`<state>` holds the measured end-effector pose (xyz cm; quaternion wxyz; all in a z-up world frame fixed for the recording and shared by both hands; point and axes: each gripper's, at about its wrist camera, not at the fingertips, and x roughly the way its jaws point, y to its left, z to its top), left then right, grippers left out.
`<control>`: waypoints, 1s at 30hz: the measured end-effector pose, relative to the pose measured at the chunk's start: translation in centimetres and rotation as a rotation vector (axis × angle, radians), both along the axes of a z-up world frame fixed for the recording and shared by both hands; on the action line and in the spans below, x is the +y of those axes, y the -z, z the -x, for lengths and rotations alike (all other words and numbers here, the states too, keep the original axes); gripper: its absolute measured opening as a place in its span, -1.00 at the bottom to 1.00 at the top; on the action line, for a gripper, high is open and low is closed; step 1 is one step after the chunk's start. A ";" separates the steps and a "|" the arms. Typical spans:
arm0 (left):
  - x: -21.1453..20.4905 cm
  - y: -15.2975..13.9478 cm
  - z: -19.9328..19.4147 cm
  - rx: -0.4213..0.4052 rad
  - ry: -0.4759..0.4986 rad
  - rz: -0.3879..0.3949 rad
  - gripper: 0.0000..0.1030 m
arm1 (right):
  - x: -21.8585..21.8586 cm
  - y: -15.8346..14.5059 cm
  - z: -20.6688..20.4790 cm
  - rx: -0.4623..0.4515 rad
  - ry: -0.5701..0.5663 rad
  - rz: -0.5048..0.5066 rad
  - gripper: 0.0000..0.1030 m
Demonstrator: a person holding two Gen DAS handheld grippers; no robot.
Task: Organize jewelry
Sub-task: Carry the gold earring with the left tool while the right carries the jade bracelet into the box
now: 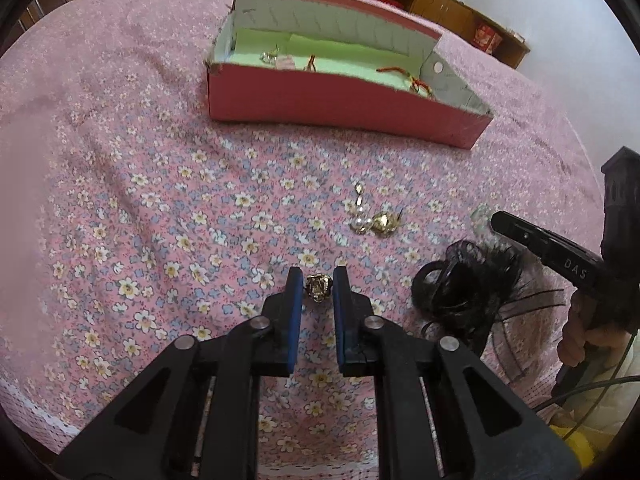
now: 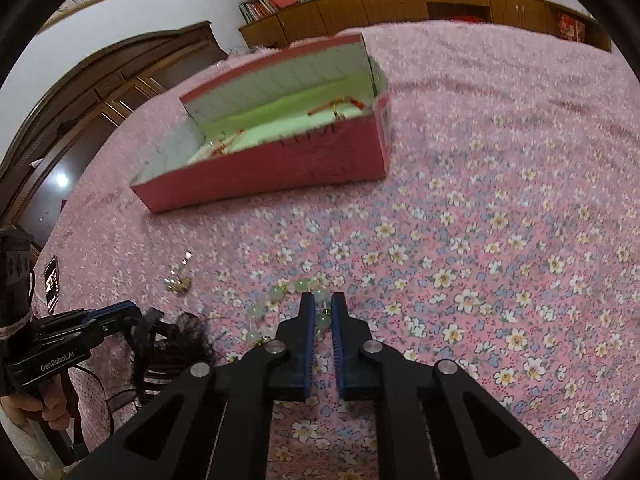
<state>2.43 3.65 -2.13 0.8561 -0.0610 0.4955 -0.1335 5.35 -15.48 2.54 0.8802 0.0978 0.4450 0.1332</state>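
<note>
A red cardboard box [image 1: 320, 100] with a green lining stands on the floral bedspread; it holds several pieces, among them red cords [image 1: 404, 74]. My left gripper [image 1: 317, 280] is open, its blue pads on either side of a small gold ring [image 1: 318, 288] on the cloth. Pearl and gold earrings [image 1: 372, 216] lie farther right. My right gripper [image 2: 323, 308] is narrowly open around a pale green bead bracelet [image 2: 276, 300] that lies on the cloth; contact is unclear. The box [image 2: 280, 168] also shows in the right wrist view.
A black lace hair accessory [image 1: 468, 288] lies right of the left gripper, between the two grippers [image 2: 172, 340]. The right gripper body [image 1: 552, 256] reaches in at the right. Wooden cabinets [image 2: 400, 4] and a bed headboard [image 2: 100, 92] stand beyond.
</note>
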 end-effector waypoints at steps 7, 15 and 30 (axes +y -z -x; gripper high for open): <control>-0.1 -1.8 0.4 -0.072 -0.007 0.021 -0.88 | 0.4 -2.6 1.0 -0.110 -0.017 0.024 -0.82; -0.3 -4.0 0.3 -0.153 -0.009 0.032 -0.88 | 0.7 -4.7 1.8 -0.198 -0.025 0.043 -0.82; -1.3 -7.4 -1.4 -0.314 -0.037 0.020 -0.88 | 1.8 -8.2 1.5 -0.343 -0.027 0.062 -0.82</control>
